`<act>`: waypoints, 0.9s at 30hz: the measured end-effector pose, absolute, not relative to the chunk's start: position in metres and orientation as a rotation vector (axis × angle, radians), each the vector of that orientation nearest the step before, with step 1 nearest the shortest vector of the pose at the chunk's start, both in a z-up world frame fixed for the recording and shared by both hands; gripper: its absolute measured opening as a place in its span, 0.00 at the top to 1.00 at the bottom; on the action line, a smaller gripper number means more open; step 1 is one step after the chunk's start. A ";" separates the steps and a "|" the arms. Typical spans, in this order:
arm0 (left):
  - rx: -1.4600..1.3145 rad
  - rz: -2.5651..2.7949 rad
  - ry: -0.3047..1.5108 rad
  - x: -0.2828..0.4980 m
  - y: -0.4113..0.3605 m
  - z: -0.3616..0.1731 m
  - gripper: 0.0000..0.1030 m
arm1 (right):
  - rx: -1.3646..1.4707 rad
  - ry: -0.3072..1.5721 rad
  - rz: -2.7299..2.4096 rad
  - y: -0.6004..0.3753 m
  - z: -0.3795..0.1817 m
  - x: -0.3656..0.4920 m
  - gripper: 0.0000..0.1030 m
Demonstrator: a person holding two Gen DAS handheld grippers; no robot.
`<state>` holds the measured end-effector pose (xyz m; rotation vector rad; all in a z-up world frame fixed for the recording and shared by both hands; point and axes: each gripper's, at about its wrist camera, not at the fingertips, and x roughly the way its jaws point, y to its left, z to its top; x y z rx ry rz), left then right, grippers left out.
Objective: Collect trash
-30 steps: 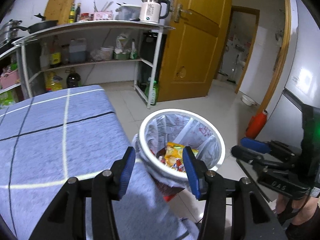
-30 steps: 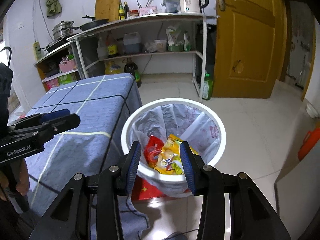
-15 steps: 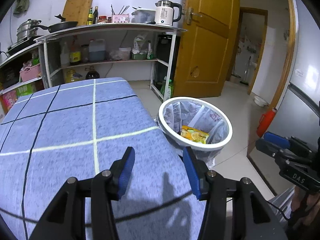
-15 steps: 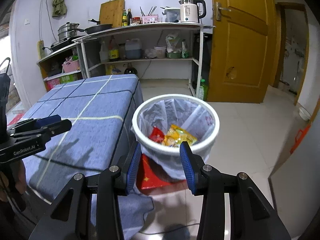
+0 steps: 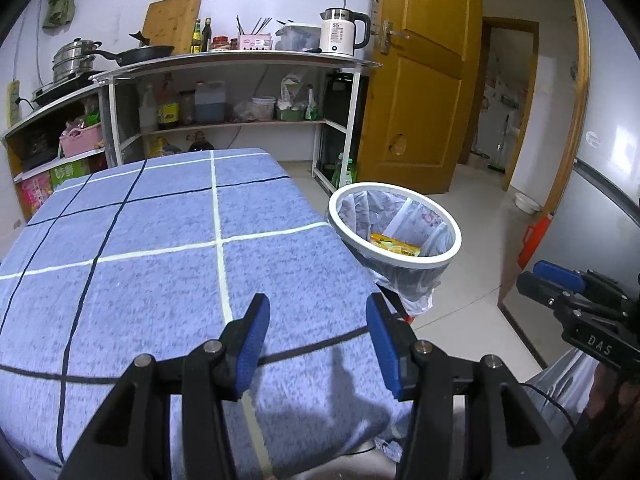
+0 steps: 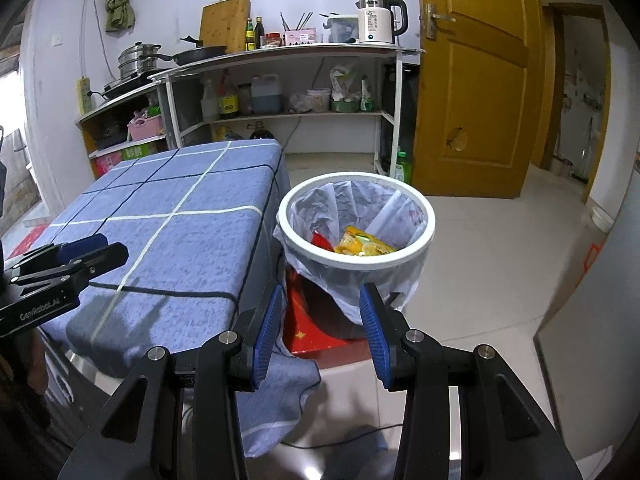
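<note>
The snack wrappers (image 6: 362, 246) are lying inside the white trash bin (image 6: 428, 216), which has a thin plastic liner (image 6: 400, 280) and stands on the floor just beside the corner of the table. I can see a yellow wrapper and a red one near the bottom of the bin. From my left side only the yellow one (image 5: 394, 244) shows over the rim.

The table is covered with a blue checked cloth (image 5: 160, 272), and I see no trash on the part of it that is in view. So I judge the collecting is finished, or nearly; what may lie outside these views I cannot tell.

My left gripper (image 5: 318, 342) hangs above the near part of the cloth, the jaws apart and nothing between them. My right gripper (image 6: 322, 330) points toward the bin from the floor side, also released and empty.

Behind the table are kitchen shelves (image 6: 280, 116) and a kettle (image 6: 376, 20), beside a yellow wooden door (image 6: 476, 92).
</note>
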<state>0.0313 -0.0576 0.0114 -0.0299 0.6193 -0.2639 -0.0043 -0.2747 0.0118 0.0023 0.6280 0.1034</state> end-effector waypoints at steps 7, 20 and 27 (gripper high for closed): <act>-0.022 -0.262 0.617 0.025 -0.057 0.012 0.49 | 0.005 0.629 0.110 -0.274 0.012 -0.004 0.59; -0.026 -0.264 0.626 0.025 -0.059 0.011 0.49 | 0.007 0.630 0.111 -0.271 0.011 -0.006 0.59; -0.031 -0.264 0.628 0.026 -0.058 0.011 0.49 | 0.008 0.631 0.110 -0.271 0.011 -0.007 0.59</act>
